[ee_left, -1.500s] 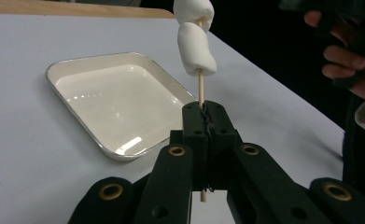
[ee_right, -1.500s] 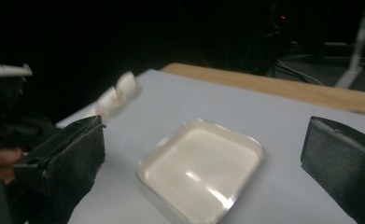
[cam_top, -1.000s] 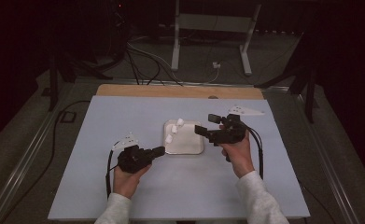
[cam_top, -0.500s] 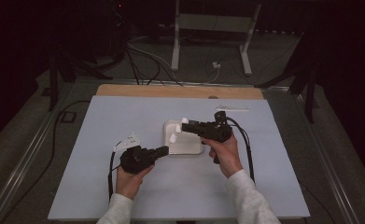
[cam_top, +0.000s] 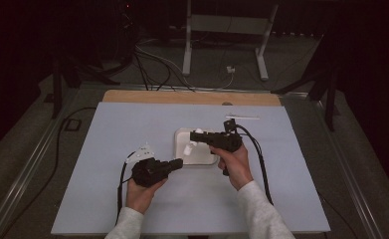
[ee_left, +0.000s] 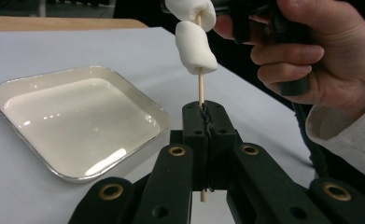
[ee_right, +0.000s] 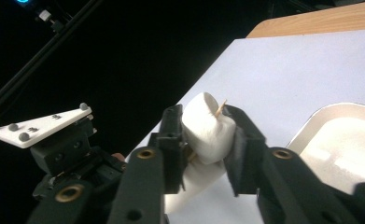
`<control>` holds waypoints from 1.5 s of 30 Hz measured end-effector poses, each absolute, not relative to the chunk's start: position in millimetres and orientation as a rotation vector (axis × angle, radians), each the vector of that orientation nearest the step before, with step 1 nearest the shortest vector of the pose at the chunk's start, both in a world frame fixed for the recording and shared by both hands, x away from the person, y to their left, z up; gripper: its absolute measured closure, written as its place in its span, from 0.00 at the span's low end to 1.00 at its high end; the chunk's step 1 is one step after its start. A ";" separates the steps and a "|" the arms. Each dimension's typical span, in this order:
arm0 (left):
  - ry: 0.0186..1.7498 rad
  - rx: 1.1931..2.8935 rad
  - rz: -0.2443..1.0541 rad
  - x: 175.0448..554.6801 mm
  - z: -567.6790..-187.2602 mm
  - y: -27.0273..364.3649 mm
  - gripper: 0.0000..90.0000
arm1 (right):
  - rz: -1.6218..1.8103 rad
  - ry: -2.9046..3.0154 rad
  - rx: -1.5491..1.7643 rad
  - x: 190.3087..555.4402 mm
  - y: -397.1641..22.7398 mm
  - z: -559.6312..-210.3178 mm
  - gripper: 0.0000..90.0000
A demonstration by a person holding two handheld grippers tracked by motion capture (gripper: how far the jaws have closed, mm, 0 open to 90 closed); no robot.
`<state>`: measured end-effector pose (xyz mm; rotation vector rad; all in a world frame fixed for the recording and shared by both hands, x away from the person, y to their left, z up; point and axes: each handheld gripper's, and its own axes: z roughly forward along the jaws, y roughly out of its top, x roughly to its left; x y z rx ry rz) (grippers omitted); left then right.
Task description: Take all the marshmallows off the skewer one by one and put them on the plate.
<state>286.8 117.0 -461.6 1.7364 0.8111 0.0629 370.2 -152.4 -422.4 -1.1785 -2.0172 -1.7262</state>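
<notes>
Nearest me, my left gripper [ee_left: 203, 122] is pressed tight together on the lower part of a thin wooden skewer [ee_left: 200, 88], holding it upright just beside the near right corner of the tray; in the high view this gripper [cam_top: 178, 163] sits low over the counter [cam_top: 132, 124] in my left hand [cam_top: 141, 191]. Two marshmallows are threaded on the skewer above the jaws: the lower marshmallow [ee_left: 196, 48] hangs clear of the left gripper, with bare stick between them, and the top marshmallow [ee_left: 189, 8] sits right on it. From the other side, my right gripper [ee_right: 207, 133] has just been closing and now pinches the top marshmallow [ee_right: 208, 128], its pads pressing into both soft sides, with the pointed skewer tip [ee_right: 222, 106] poking out of the marshmallow's top. My right hand [cam_top: 234, 164] holds that gripper [cam_top: 194, 135] level over the tray, pointing toward my left. Just behind the skewer lies the cream square tray [ee_left: 17, 91] with a metal-coloured rim, flat on the pale blue counter. Farther off, near the counter's far edge, a thin white stick [cam_top: 242, 117] lies well apart from the tray, and beyond it runs a wooden strip [cam_top: 182, 97].
</notes>
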 end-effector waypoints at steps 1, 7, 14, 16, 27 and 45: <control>0.815 1.732 0.061 287.2 -461.9 117.6 1.00 | -1.728 -2.026 -1.182 369.9 -152.3 -422.2 0.81; 0.827 1.733 0.065 288.0 -462.7 119.2 1.00 | -1.722 -2.041 -1.209 369.7 -155.8 -420.4 0.85; 0.830 1.752 0.060 288.5 -466.5 119.7 1.00 | -1.695 -2.049 -1.233 372.5 -159.1 -420.6 0.86; 0.828 1.755 0.061 288.5 -466.9 119.8 1.00 | -1.693 -2.054 -1.237 372.8 -159.4 -420.6 0.86; 0.820 1.773 0.064 287.0 -469.9 124.0 1.00 | -1.675 -2.063 -1.263 373.7 -161.4 -421.2 0.87; 0.916 1.768 0.087 289.5 -480.4 143.1 1.00 | -1.775 -2.056 -1.433 385.7 -216.1 -405.7 0.88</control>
